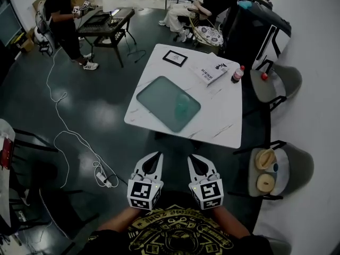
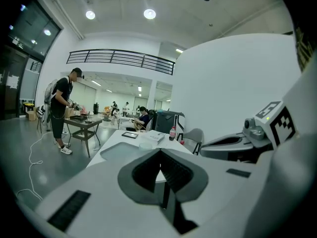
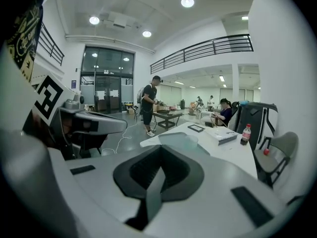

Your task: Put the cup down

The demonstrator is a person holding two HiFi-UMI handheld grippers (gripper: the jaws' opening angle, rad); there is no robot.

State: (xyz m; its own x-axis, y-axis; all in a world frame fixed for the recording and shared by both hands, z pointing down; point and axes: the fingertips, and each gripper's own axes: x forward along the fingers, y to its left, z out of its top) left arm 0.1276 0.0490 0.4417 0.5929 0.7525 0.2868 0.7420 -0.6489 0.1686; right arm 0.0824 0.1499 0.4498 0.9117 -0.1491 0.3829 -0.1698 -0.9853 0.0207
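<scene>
A clear, pale cup (image 1: 183, 106) stands on a green tray (image 1: 159, 97) on the white table (image 1: 223, 116); no gripper touches it. Both grippers hang close to my body, short of the table's near edge. My left gripper (image 1: 154, 156) is shut with nothing between its jaws, and so is my right gripper (image 1: 195, 159). In the left gripper view the cup (image 2: 145, 145) and tray (image 2: 119, 150) show just beyond the closed tips (image 2: 160, 152). In the right gripper view the cup (image 3: 189, 141) sits on the tray (image 3: 171, 137) past the closed tips (image 3: 159, 150).
On the table's far side lie a framed picture (image 1: 175, 58), a book (image 1: 211, 69) and a red-capped bottle (image 1: 237, 74). Grey chairs (image 1: 284, 78) stand to the right; one (image 1: 289, 166) holds round objects. A person (image 1: 66, 20) stands at a dark table (image 1: 103, 21). A white cable (image 1: 69, 132) crosses the floor.
</scene>
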